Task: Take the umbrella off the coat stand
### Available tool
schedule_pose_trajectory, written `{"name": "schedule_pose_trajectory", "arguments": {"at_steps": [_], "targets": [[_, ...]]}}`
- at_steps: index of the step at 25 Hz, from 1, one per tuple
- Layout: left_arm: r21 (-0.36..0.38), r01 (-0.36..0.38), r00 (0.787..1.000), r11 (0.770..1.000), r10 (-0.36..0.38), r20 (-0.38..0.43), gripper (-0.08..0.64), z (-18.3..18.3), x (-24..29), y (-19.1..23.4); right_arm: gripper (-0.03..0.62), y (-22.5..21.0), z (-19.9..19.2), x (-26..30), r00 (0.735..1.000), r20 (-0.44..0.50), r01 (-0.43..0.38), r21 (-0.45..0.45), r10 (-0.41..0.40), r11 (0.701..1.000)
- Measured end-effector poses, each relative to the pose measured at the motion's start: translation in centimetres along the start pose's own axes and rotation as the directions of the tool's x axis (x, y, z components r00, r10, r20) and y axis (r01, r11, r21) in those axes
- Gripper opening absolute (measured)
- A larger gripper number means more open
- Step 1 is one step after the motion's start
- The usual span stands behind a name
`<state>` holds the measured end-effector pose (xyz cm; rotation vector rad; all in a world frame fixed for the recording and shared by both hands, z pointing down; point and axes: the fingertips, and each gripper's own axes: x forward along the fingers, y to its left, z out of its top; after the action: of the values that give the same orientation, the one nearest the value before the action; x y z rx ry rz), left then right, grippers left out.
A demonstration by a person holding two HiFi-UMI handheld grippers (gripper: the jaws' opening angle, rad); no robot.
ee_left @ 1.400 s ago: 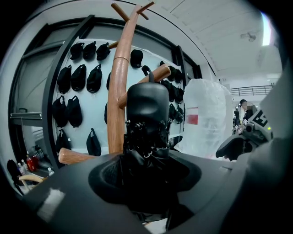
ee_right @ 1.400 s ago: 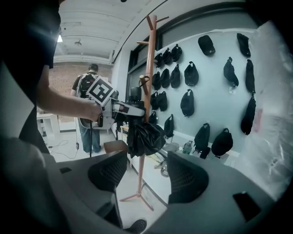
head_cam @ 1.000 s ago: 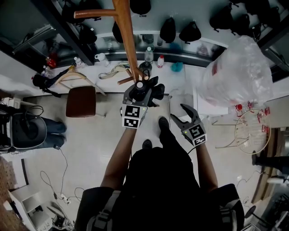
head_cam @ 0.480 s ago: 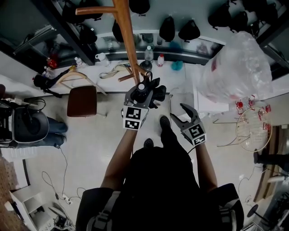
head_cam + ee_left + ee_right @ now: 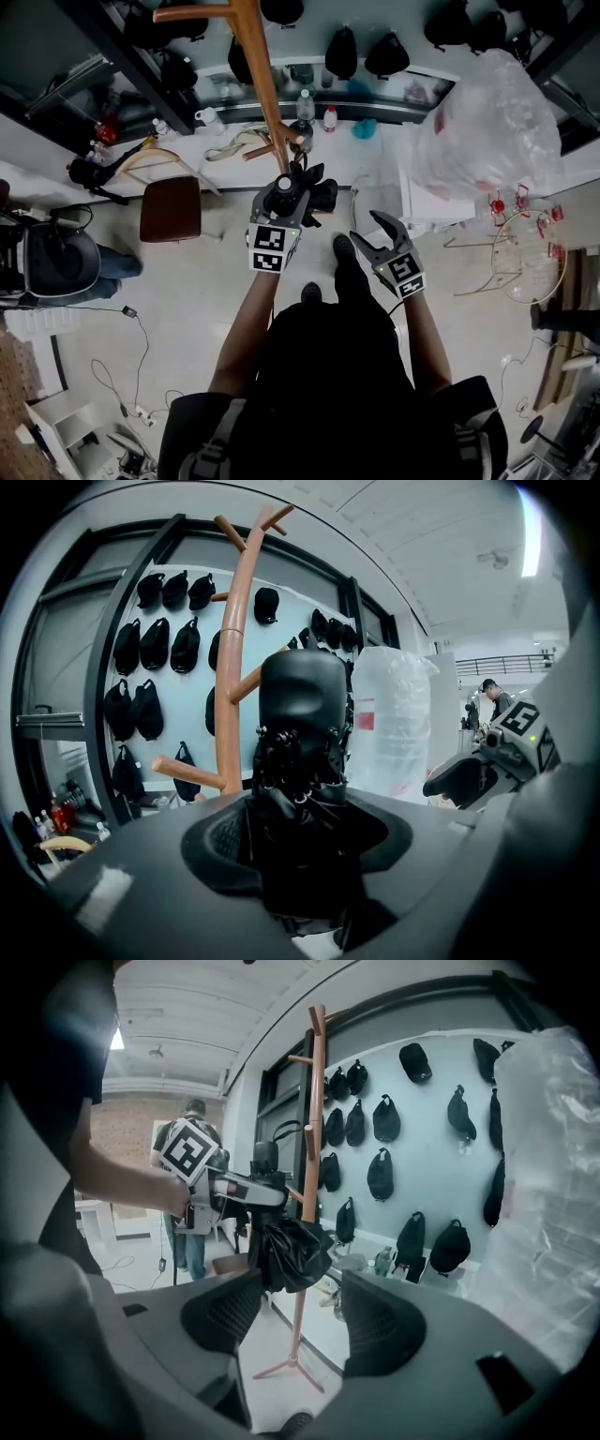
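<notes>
1 folded black umbrella [image 5: 302, 733] is what we are after. It sits upright between the jaws of the left gripper [image 5: 281, 192], which is clamped on its bunched fabric just below the rounded handle. It is held in the air on the near side of the coat stand [image 5: 262, 84]. The stand's wooden pole rises beyond it and slightly left, with 1 short peg [image 5: 292, 139] reaching toward the umbrella. We cannot tell whether the umbrella's thin strap is off that peg or looped on it. The right gripper [image 5: 367, 229] floats to the right and a little nearer, its jaws spread wide with nothing between them. Farther out, a brown stool [image 5: 171, 208] stands at left, a big clear plastic bag [image 5: 487, 122] sits at right, and dark caps [image 5: 380, 1174] line the far wall.

We judge the removal to be nearly done, and the danger lies in the pull away. If the strap is on the peg, drawing the umbrella nearer would tug the light stand and could tip it. The grip is on soft, slippery folds, so a quick swing could let the umbrella slide down through the jaws.
</notes>
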<state>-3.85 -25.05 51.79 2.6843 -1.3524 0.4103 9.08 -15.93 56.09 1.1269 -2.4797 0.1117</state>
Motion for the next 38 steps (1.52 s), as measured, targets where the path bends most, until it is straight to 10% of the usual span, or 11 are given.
{"name": "schedule_pose_trajectory", "arguments": {"at_steps": [38], "targets": [[-0.018, -0.035, 0.999, 0.999, 0.034, -0.036, 0.215, -4.6, -8.5, -0.4, 0.255, 3.0, 3.4, 0.4, 0.997, 0.076, 0.033, -0.059, -0.028, 0.998]]}}
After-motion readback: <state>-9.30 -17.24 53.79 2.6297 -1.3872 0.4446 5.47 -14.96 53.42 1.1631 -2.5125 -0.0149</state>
